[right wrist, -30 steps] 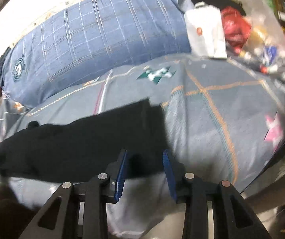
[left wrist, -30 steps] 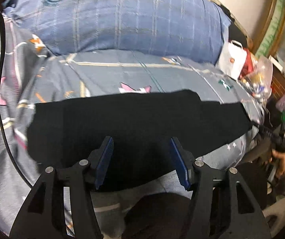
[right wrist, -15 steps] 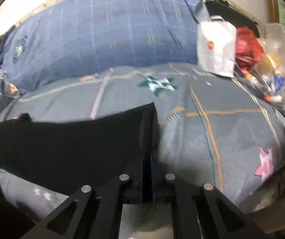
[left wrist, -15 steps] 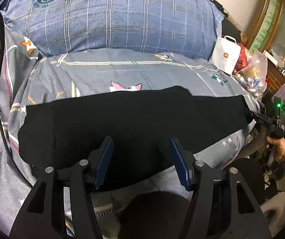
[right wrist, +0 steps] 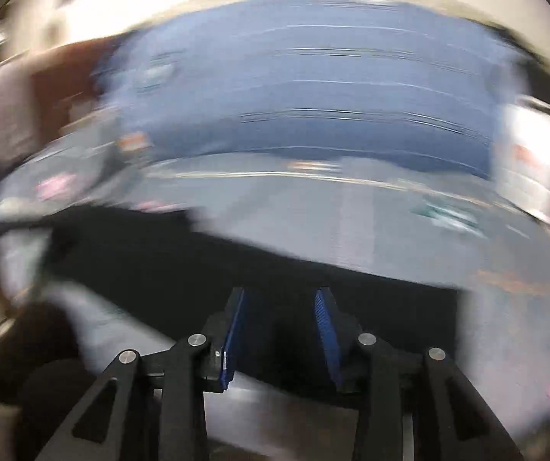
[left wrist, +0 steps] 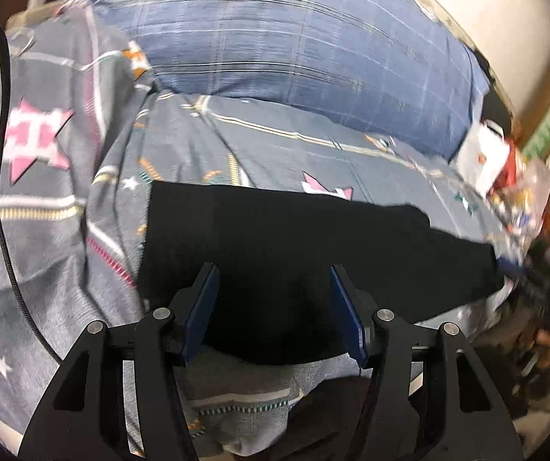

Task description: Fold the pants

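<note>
The black pants (left wrist: 298,253) are lying flat across the near edge of the bed, spread on a grey bedsheet (left wrist: 282,150) printed with pink stars and thin stripes. In the left wrist view they are stretching from the middle of the frame out toward the right, where the fabric is narrowing to an end near the bed's edge.

The left tongs (left wrist: 273,303) are hovering over the near part of the pants with their blue pads spread wide and nothing sitting between them. The right tongs (right wrist: 280,326) are also standing apart (this view is heavily smeared by motion blur), positioned over the dark cloth (right wrist: 236,269); whether the pads are touching the fabric cannot be told.

Behind the pants a large blue plaid pillow (left wrist: 305,53) is resting against the headboard side of the bed. At the far right a white paper bag (left wrist: 482,153) is sitting beside a clear plastic bag of small items (left wrist: 521,196). A black cable (left wrist: 2,176) is trailing down the left side of the sheet.
</note>
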Demonstrator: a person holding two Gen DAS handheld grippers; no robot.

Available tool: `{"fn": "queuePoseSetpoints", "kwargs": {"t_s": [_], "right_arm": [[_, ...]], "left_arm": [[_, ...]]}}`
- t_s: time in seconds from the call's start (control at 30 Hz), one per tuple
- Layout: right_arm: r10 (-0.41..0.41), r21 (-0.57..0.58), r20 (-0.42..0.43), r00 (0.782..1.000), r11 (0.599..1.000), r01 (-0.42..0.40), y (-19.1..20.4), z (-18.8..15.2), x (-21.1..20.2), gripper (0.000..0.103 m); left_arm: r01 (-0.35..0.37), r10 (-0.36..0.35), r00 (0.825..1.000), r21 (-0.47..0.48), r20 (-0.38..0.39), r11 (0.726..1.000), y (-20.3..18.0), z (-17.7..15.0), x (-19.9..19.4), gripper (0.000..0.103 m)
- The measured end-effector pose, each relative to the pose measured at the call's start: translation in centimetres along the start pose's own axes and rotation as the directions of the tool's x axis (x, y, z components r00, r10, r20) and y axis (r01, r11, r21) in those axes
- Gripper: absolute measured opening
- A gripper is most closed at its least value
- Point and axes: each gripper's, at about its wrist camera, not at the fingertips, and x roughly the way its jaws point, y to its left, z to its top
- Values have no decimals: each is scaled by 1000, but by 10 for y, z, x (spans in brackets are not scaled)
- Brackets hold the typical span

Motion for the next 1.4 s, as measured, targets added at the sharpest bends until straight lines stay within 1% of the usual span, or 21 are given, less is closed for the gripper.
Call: {"fn": "queuePoseSetpoints", "kwargs": {"t_s": [0.07, 0.17, 0.2, 0.23, 0.33, 0.37, 0.43, 0.5, 0.53, 0.57, 0.6, 0.63, 0.7, 0.77, 0.9, 0.97, 1.03, 1.1, 1.17, 1.3, 1.4], "right_arm": [[102, -119, -57, 993, 987, -109, 35, 7, 20, 35], [209, -246, -130, 969, 940, -235, 83, 23, 46, 35], [249, -279, -145, 957, 918, -281, 99, 29, 52, 35], [277, -300, -155, 948, 901, -313, 109, 33, 56, 35], [397, -327, -207, 894, 833, -446, 145, 47, 72, 35], [411, -353, -233, 881, 808, -471, 157, 49, 79, 35], [379, -433, -292, 878, 767, -474, 181, 45, 95, 35], [335, -475, -330, 882, 749, -462, 193, 41, 109, 34], [293, -498, -331, 897, 753, -430, 195, 40, 117, 28], [264, -504, -331, 906, 762, -406, 195, 41, 124, 12], [281, -475, -337, 899, 773, -420, 192, 44, 126, 6], [300, -451, -348, 888, 777, -439, 190, 47, 126, 5], [323, -458, -366, 873, 754, -471, 192, 48, 117, 5], [345, -466, -372, 861, 733, -495, 193, 49, 112, 5], [317, -433, -429, 846, 749, -500, 192, 45, 134, 5], [334, -407, -441, 833, 753, -517, 188, 49, 137, 6], [356, -392, -416, 837, 760, -518, 181, 52, 128, 9], [371, -367, -383, 846, 779, -508, 170, 53, 115, 18], [378, -333, -334, 864, 810, -483, 157, 53, 104, 20], [355, -240, -224, 908, 882, -405, 131, 52, 91, 21], [322, -160, -169, 932, 924, -348, 113, 56, 89, 21]], "left_arm": [[-16, 16, 1000, -37, 11, 999, 9, 1, -4, 58], [-44, 47, 998, -81, 34, 996, 21, 3, -11, 58], [-45, 49, 998, -97, 41, 994, 25, 3, -13, 61], [-44, 50, 998, -117, 47, 992, 29, 3, -14, 68], [-43, 51, 998, -152, 44, 987, 37, 2, -12, 71], [-46, 53, 998, -147, 44, 988, 38, 2, -11, 71], [-46, 53, 997, -138, 47, 989, 37, 2, -9, 71], [-45, 52, 997, -125, 49, 991, 37, 3, -6, 70], [-40, 46, 998, -117, 49, 992, 37, 4, -4, 70], [-32, 37, 998, -106, 45, 994, 36, 4, -2, 70], [-24, 28, 999, -98, 40, 995, 35, 4, -2, 65], [-10, 14, 999, -90, 38, 996, 34, 4, -3, 55], [-2, 5, 998, -59, 57, 998, 29, 1, -13, 55], [-25, 27, 998, -36, 64, 999, 26, -4, -16, 55], [-91, 90, 996, -64, -9, 994, 34, -10, 4, 55], [-115, 115, 993, -66, -10, 991, 34, -10, 2, 55], [-135, 136, 991, -53, 8, 989, 31, -9, -6, 56], [-171, 172, 985, -34, 27, 985, 28, -7, -14, 57], [-201, 202, 978, -14, 48, 979, 23, -3, -21, 57], [-215, 211, 974, 34, 83, 976, 7, 4, -29, 57], [-211, 203, 974, 71, 99, 975, -9, 7, -28, 63]]}}
